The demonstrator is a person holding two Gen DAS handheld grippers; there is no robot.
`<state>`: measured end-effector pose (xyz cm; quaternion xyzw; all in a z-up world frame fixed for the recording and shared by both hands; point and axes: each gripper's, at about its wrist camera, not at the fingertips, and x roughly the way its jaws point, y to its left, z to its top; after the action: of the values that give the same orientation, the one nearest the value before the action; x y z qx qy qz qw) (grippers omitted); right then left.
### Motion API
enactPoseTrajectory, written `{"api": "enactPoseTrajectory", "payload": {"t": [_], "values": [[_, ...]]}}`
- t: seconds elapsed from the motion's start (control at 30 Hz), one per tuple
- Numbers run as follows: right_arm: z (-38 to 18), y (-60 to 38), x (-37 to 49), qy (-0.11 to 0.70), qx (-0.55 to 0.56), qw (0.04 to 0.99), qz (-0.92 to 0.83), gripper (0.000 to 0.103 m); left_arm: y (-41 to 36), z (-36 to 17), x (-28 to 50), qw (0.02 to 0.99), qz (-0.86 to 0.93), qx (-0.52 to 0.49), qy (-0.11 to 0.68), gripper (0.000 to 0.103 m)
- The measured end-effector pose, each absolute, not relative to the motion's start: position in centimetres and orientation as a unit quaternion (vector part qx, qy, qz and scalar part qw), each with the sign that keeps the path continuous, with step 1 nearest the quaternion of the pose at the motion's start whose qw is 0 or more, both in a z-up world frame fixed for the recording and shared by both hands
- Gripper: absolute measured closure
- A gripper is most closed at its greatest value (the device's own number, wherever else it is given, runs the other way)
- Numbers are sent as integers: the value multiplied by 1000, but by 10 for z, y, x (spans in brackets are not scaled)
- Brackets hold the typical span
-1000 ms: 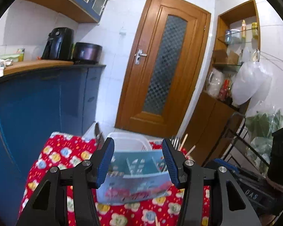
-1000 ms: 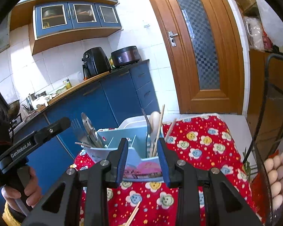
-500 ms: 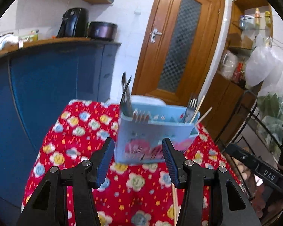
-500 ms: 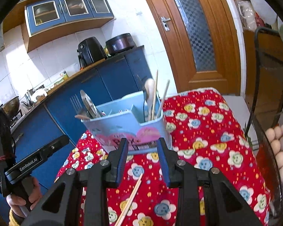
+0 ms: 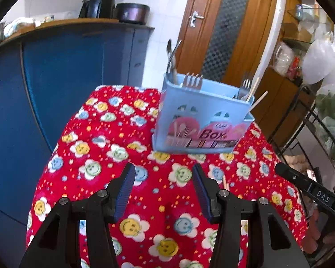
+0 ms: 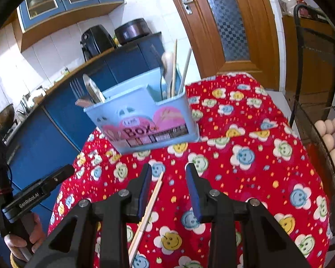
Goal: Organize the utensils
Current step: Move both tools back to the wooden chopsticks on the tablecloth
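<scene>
A single wooden chopstick (image 6: 148, 210) lay loose on the red flower-print tablecloth (image 6: 252, 178), near the front edge of the table, running lengthwise toward the holder. In the right wrist view its far tip sat between the fingers of the right gripper (image 6: 168, 178), closer to the left finger, and nothing showed the pads touching it. Those jaws stood at a narrow gap and held nothing. The left gripper (image 5: 163, 183) hung over bare cloth with its jaws set wider, also empty.

Toward the far edge of the table stood the light-blue plastic cutlery box (image 5: 203, 116), upright, marked "Box". Forks (image 5: 191, 79) and what looked like a knife or spoon handle rose from its left compartment. More chopsticks (image 6: 178, 69) and a pale spoon (image 6: 167, 67) stood in the right-hand compartment as the right wrist view showed it.

The loose chopstick was probably very light, stiff and thin, with a smooth surface that could roll or slide on the soft cloth. Because it lay flat, a grip would likely need one pad on each long side, pressed down into the padding. Taking it around the middle should keep it from tipping, whereas a hold near the tip might let the long end swing. The box looked light enough to shift or topple if a utensil were pushed in at a slant, so the free gripper might have had to steady it.
</scene>
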<state>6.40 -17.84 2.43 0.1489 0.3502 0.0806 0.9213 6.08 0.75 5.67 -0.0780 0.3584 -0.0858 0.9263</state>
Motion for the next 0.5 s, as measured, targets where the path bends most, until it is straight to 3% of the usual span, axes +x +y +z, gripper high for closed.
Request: {"api": "enactPoseTrajectory", "payload": {"t": [0.5], "values": [[-22,-145,65,423,126,894,77,68,33,30,54,916,-83,-108,377,49]]}}
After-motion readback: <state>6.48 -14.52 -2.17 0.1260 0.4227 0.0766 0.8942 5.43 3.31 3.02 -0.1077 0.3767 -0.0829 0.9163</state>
